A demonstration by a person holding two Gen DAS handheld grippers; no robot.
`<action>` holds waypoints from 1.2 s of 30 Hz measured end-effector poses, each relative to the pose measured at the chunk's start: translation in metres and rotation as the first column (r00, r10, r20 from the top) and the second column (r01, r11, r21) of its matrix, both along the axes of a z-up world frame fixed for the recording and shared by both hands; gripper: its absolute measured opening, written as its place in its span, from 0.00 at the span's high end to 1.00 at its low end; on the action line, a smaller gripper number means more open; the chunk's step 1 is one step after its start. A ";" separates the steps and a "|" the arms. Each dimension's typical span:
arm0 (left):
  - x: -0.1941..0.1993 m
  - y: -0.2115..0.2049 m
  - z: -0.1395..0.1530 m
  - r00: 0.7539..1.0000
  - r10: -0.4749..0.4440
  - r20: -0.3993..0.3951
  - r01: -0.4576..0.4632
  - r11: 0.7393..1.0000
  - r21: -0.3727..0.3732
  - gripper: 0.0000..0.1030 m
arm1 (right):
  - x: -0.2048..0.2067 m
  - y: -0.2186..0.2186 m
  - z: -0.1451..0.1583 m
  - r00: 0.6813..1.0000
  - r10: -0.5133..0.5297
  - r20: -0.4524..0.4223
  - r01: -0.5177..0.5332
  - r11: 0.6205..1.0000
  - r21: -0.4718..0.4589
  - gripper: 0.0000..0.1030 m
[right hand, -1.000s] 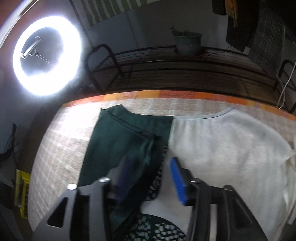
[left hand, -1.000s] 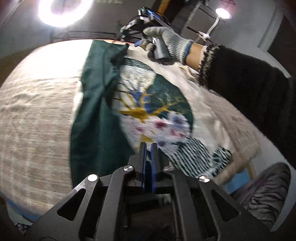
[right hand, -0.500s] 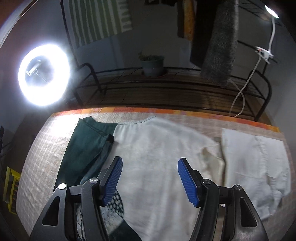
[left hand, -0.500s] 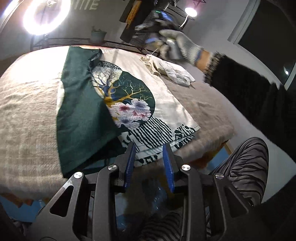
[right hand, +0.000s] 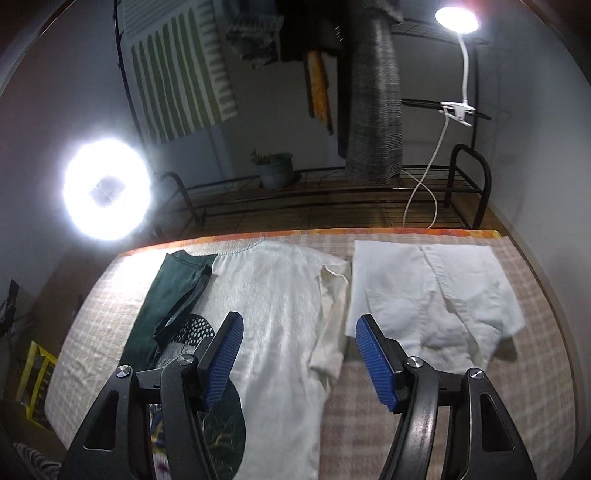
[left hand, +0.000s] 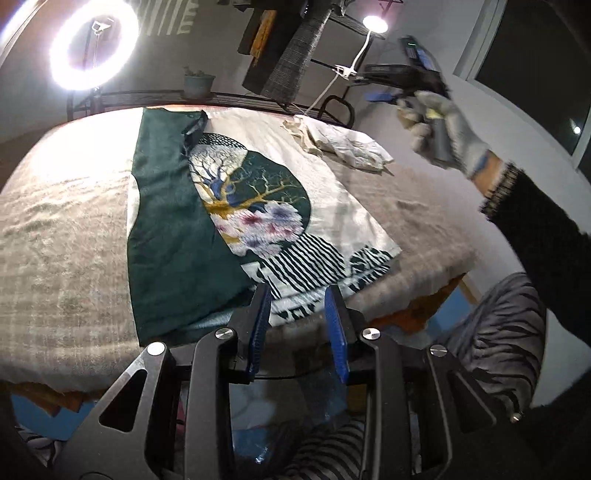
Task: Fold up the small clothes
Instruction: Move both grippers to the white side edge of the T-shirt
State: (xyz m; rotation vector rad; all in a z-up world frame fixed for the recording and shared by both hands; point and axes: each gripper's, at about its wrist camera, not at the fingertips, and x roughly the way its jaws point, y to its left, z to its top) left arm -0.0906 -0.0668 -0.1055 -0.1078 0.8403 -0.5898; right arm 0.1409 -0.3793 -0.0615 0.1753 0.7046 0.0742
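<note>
Printed shirt (left hand: pixel 258 206) flat beyond both grippers' parted, empty fingers (left hand: pixel 260 321), untouched.

dim room, ring light (right hand: pixel 107 189) glare, clip lamp (right hand: pixel 457 18) bright, fisheye-bent edges.

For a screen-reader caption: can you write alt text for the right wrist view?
The open right gripper hovers, holding nothing, over a cream T-shirt spread on a checked blanket, its green side folded inward. A white garment lies to the right.

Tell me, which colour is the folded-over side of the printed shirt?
Dark green, seen best in the left wrist view.
</note>
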 end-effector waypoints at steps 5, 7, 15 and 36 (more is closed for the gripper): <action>0.015 -0.019 -0.002 0.998 0.034 0.044 -0.035 0.999 0.027 0.71 | -0.032 -0.027 0.001 0.999 0.004 0.034 -0.006 0.999 0.043 0.36; 0.024 -0.033 -0.005 0.998 0.036 0.046 -0.037 0.999 0.031 0.71 | -0.039 -0.037 -0.003 0.999 0.001 0.033 -0.003 0.999 0.047 0.36; 0.044 -0.119 -0.031 0.996 -0.084 -0.008 0.084 0.996 0.028 0.71 | -0.059 -0.093 -0.031 1.000 -0.027 -0.009 0.028 0.991 0.128 0.36; 0.065 -0.199 -0.049 0.975 -0.220 -0.018 0.219 0.975 -0.031 0.58 | -0.065 -0.208 -0.045 0.993 -0.100 0.069 0.072 0.941 0.331 0.36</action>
